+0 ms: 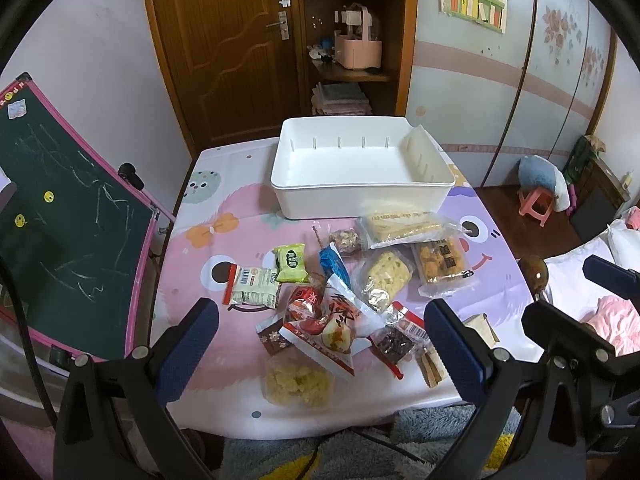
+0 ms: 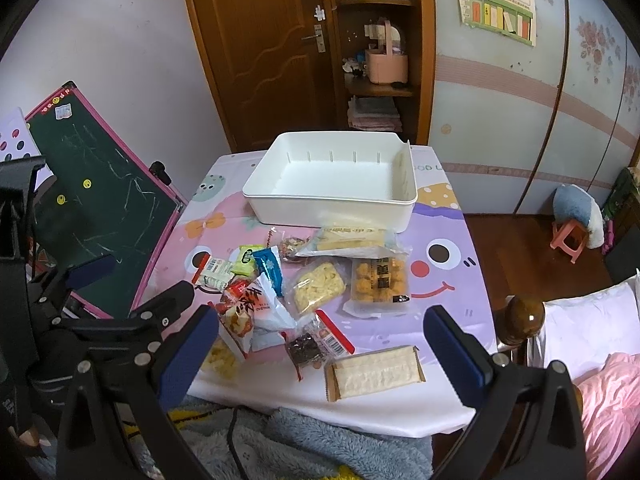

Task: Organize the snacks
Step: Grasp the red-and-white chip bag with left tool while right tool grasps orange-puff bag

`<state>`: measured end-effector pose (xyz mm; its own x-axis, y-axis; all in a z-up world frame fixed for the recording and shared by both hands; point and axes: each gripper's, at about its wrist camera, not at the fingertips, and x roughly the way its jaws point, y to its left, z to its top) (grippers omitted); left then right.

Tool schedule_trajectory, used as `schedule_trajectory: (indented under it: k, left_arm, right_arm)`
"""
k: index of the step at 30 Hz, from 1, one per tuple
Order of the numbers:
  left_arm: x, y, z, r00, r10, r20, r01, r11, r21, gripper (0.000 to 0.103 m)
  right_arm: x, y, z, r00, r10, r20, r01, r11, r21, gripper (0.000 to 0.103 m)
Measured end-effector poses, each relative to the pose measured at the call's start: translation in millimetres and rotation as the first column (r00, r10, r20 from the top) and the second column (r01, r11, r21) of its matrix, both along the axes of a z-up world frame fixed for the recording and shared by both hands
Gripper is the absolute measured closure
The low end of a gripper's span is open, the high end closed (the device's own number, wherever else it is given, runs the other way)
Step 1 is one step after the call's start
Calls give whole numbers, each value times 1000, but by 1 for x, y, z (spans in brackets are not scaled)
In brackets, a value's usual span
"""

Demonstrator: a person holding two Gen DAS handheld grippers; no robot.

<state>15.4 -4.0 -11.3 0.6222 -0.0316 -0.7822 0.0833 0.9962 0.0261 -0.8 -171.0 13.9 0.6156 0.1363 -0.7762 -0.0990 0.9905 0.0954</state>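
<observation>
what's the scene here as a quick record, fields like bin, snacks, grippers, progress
bin: white bin, nothing in it, at the far side of the table
snacks: wrapped packets scattered in front of the bin, some overlapping
nearest snack: tan cracker pack, lying flat near the table's front edge
left gripper: open, holding nothing, above the pile
right gripper: open, holding nothing
progress: no snack is in the bin yet
</observation>
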Motion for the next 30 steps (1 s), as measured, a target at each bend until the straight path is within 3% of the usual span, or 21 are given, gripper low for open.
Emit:
schedule_trajectory:
  k: [11,18,24,30]
  left_arm:
    - [28,3,-21,995,9,-96,-10,1000,-10,1]
    - [62,34,-43,985,82,-153,-85,996,-8,1]
    - [81,46,-83,960,52,-275,-51,999,9,1]
    - [90,33,-122,928,-20,-373,17,1000,-10,1]
  right_arm:
    - [21,-16,-16,999,-9,-53,11,999,31,0]
    - [46,-39,-34,994,-66,-82,67,998,6,0]
    - [69,-61,-59,985,-115,-126,115,993,-10,0]
    - [92,-72,-96,974,-128,-188,123,992,-38,0]
